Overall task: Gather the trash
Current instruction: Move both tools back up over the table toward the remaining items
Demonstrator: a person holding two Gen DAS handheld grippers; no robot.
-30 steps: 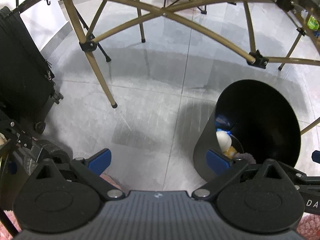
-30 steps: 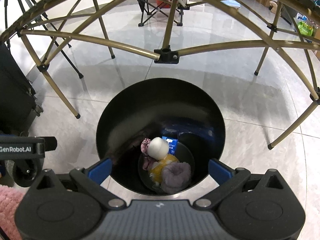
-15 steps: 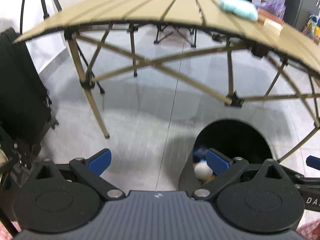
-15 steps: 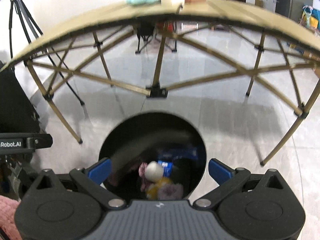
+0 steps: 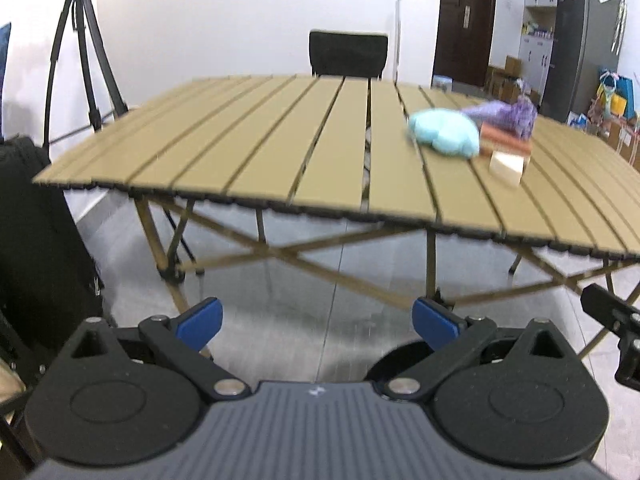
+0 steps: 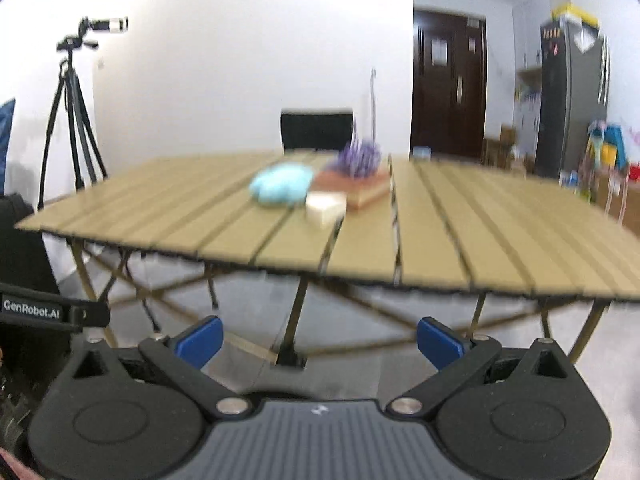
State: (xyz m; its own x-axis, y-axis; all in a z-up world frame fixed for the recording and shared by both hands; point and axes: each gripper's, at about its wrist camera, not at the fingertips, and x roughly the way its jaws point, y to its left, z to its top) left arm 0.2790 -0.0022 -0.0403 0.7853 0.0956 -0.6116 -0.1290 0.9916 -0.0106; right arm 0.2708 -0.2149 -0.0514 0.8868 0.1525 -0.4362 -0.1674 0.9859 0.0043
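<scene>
Both grippers, left [image 5: 316,322] and right [image 6: 318,340], gape empty; only the left view shows the bin rim [image 5: 394,354].

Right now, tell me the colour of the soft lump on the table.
Light blue lump; clearest in the left wrist view.

**One brand mark legible**

From the right wrist view, white lettering "GenRobot.AI" stands on a black bar [image 6: 48,314] at the left edge, part of the other handheld device. Papers on the dark door [image 6: 440,52] and stickers on the fridge [image 6: 568,80] are too blurred to read.
</scene>
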